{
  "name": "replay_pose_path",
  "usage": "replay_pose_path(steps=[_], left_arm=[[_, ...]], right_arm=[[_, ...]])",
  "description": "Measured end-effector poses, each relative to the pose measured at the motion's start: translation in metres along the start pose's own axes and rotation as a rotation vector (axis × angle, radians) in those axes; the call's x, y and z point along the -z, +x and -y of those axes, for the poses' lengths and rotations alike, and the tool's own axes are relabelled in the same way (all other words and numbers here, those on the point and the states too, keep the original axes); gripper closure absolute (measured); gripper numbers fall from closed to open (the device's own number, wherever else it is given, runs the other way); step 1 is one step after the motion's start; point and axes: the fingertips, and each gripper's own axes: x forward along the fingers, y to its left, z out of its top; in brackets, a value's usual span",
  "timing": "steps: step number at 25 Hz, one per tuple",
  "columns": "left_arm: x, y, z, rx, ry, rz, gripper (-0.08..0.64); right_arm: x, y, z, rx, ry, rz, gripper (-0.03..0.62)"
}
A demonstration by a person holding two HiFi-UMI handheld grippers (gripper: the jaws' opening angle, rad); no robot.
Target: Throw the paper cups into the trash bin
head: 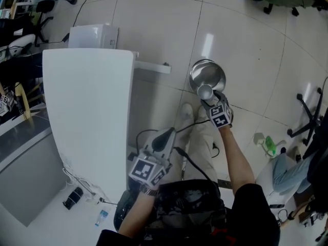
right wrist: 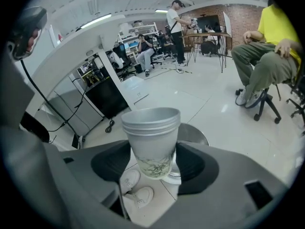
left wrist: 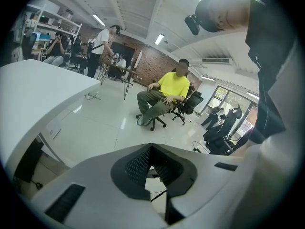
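Note:
A stack of nested white paper cups (right wrist: 151, 140) with a green leaf print stands upright between the pads of my right gripper (right wrist: 152, 162), which is shut on it. In the head view the paper cups (head: 205, 91) hang at the near rim of the round shiny metal trash bin (head: 207, 75) on the floor, with the right gripper (head: 207, 97) just behind them. The trash bin (right wrist: 196, 135) shows behind the cups in the right gripper view. My left gripper (head: 165, 136) is held low beside the table, its jaws together and empty; the left gripper (left wrist: 151, 150) points across the room.
A white table (head: 87, 101) stands to the left, a white box (head: 95, 36) beyond it. The person's shoes (right wrist: 136, 190) are below the cups. A green bottle (head: 270, 146) and chair bases lie at the right. A seated person in yellow (left wrist: 167, 97) is farther off.

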Motion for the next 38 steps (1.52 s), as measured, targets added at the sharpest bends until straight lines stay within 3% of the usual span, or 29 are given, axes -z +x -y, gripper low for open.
replay_pose_path(steps=[6,13,19,23,26,29,33,36,38], left_arm=[[0.011,0.025,-0.015,0.011,0.061,0.056,0.555],[0.032,0.053,-0.03,0.035,0.109,0.094,0.557],[0.047,0.048,-0.042,0.017,0.121,0.102,0.555],[0.041,0.034,-0.042,0.012,0.074,0.119,0.555],[0.024,0.02,-0.033,0.021,0.07,0.143,0.555],[0.014,0.003,-0.024,0.029,0.038,0.138,0.555],[0.013,-0.018,-0.022,0.011,-0.002,0.115,0.555],[0.006,-0.028,-0.018,0.003,-0.023,0.097,0.555],[-0.005,-0.033,-0.006,0.025,-0.03,0.08,0.555]], right_arm=[[0.019,0.061,0.016,-0.011,0.009,-0.049,0.287],[0.032,0.131,0.015,-0.102,0.121,-0.114,0.285],[0.061,0.179,0.005,-0.139,0.052,-0.318,0.282],[0.082,0.173,0.006,-0.17,0.145,-0.453,0.278],[0.08,0.159,0.016,-0.111,0.155,-0.432,0.276],[0.074,0.149,0.018,-0.083,0.173,-0.387,0.233],[0.073,0.125,0.014,-0.08,0.296,-0.386,0.233],[0.05,0.096,0.003,-0.102,0.38,-0.266,0.322],[0.036,0.061,-0.004,-0.088,0.384,-0.183,0.473]])
